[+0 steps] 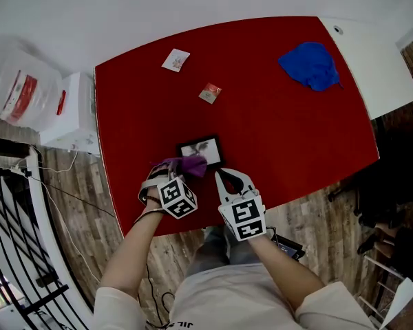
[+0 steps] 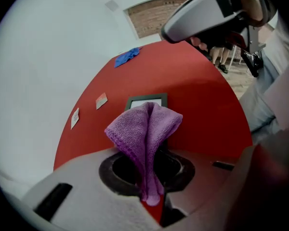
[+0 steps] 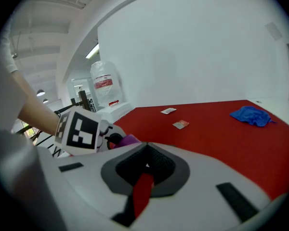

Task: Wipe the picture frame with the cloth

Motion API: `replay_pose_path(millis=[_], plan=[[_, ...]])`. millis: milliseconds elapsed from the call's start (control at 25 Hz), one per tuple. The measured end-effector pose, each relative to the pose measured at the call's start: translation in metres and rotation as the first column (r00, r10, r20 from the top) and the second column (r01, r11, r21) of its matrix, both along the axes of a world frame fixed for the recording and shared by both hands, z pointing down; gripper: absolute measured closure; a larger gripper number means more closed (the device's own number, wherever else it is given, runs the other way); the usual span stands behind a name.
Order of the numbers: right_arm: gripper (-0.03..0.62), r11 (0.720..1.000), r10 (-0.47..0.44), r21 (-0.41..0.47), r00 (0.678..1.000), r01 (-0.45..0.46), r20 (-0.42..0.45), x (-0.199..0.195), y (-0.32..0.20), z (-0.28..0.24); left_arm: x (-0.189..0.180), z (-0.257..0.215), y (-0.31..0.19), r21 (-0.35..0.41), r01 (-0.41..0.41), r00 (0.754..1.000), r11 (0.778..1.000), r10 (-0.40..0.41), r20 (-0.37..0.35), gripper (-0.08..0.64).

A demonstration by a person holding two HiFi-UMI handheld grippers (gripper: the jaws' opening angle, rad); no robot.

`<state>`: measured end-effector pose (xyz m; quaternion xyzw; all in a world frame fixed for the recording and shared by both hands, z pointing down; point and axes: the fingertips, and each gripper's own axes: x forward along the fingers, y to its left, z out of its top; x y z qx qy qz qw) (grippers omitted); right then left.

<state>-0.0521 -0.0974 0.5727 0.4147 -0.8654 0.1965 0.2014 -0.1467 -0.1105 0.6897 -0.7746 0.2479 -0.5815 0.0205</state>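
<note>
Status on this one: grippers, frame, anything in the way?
Left hand-held gripper shut on purple cloth. Right hand-held gripper shut, empty. Picture frame flat on red table, cloth at its near corner. Blue cloth far off, no obstruction.

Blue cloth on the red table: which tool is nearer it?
Right. The right tool is at the near edge, diagonally across from the crumpled blue cloth; the left tool sits farther left.

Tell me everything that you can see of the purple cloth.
The purple cloth looks like soft, nubby microfibre with a stitched edge. It is folded into a bunch, pinched at one end by the shut left gripper, and it stands out over the picture frame; whether they touch is unclear.
</note>
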Motion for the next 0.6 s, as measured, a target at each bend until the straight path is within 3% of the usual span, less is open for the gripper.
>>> replay_pose_path(millis=[280, 600], plan=[[0.588, 1.000, -0.017, -0.011, 1.000, 0.017, 0.003, -0.006, 0.009, 0.001, 0.000, 0.001, 0.022, -0.005, -0.024, 1.000, 1.000, 0.024, 0.017, 0.497], [0.588, 0.999, 0.000, -0.035, 1.000, 0.000, 0.002, 0.005, 0.014, 0.008, 0.001, -0.016, -0.060, 0.046, 0.021, 0.998, 0.999, -0.023, 0.055, 0.497]])
